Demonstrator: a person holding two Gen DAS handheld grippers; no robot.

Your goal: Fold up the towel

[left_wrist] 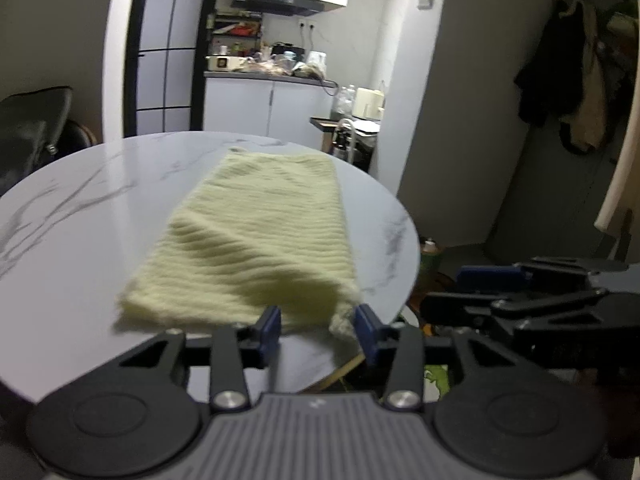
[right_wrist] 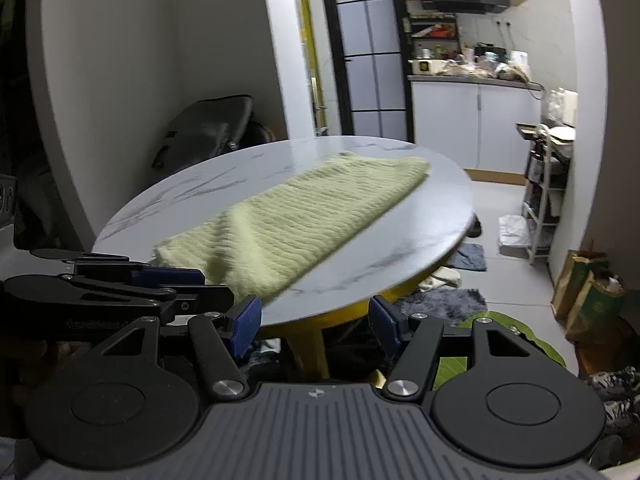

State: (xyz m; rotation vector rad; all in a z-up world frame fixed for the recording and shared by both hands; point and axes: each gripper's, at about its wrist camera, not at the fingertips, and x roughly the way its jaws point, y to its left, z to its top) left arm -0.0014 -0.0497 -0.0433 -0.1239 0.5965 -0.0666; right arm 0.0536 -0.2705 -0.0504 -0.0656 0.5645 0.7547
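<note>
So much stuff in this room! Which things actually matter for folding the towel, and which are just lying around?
For the job:
- yellow towel
- round marble table beneath it
- left gripper, open
- right gripper, open

Just lying about:
- black bag
- kitchen counter clutter
- hanging clothes
- paper bags

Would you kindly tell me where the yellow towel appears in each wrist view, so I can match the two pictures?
Left wrist view: the towel lies centre frame on the round marble table, its near edge just ahead of the left claw.
Right wrist view: the towel runs diagonally from lower left to upper right, left of centre.
Shared landmark: the kitchen counter behind the table.
</note>
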